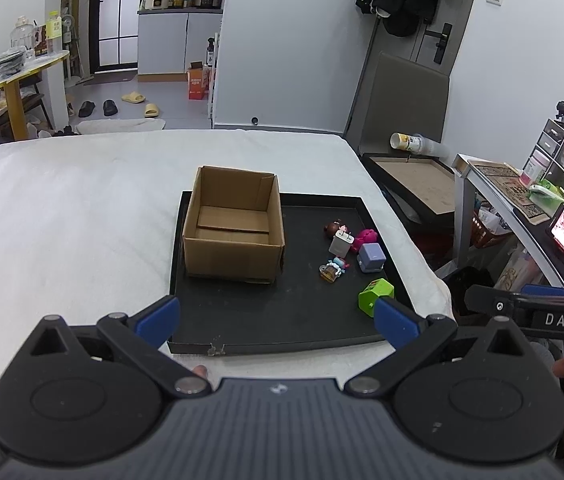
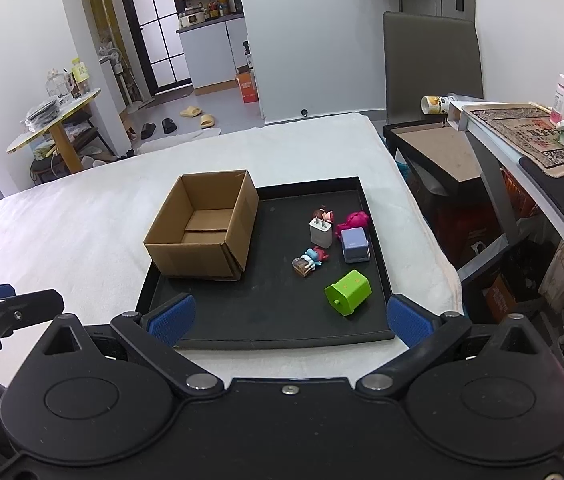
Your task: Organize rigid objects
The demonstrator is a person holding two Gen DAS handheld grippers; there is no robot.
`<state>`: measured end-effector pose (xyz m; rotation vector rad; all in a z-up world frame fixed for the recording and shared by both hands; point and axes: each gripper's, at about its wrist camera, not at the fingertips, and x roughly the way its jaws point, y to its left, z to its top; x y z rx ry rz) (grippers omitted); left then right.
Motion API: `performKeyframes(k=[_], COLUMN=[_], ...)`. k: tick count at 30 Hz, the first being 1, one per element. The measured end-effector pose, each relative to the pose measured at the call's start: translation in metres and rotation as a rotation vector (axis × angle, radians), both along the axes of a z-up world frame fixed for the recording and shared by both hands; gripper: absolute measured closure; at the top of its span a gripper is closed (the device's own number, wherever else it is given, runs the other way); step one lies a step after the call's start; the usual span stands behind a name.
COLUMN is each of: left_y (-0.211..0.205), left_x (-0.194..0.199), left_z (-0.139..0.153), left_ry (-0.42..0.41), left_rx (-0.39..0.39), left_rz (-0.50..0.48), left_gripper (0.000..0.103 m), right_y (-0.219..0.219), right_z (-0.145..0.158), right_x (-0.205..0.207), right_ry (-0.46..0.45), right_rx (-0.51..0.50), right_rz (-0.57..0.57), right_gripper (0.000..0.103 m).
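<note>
A black tray (image 1: 266, 320) (image 2: 274, 320) lies on a white bed. An open, empty cardboard box (image 1: 234, 224) (image 2: 202, 228) stands on its left part. On its right part lie a green block (image 1: 373, 294) (image 2: 347, 292), a lilac cube (image 1: 370, 257) (image 2: 354, 244), a white charger plug (image 1: 339, 243) (image 2: 321, 232), a pink toy (image 1: 365, 236) (image 2: 351, 220), a small doll (image 1: 335, 226) (image 2: 323, 213) and a small blue-haired figure (image 1: 333, 269) (image 2: 309, 260). My left gripper (image 1: 278, 322) is open and empty over the tray's near edge. My right gripper (image 2: 289, 320) is open and empty there too.
The white bed (image 1: 82, 208) (image 2: 62, 224) spreads left. Right of it stand a second black tray on a chair (image 1: 413, 184) (image 2: 437, 152) and a cluttered desk (image 1: 521, 200) (image 2: 521, 136). The other gripper shows at the edge of each view (image 1: 541, 312) (image 2: 2, 308).
</note>
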<state>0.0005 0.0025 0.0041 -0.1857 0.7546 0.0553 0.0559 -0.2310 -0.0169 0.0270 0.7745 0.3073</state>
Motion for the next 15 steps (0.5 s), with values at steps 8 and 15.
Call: performKeyframes(k=[8, 15], left_y=[0.0027, 0.0026], left_x=[-0.0006, -0.0008], left_z=[-0.0004, -0.0005], left_ry=[0.0, 0.0], left_rx=[-0.004, -0.002], left_rz=[0.004, 0.007], left_gripper=[0.0, 0.0], right_y=[0.0014, -0.0022], right_z=[0.0014, 0.0007], right_x=[-0.0021, 0.0002], right_ry=[-0.011, 0.014], right_rx=[-0.013, 0.012], right_rz=[-0.001, -0.013], right_gripper=[0.0, 0.0])
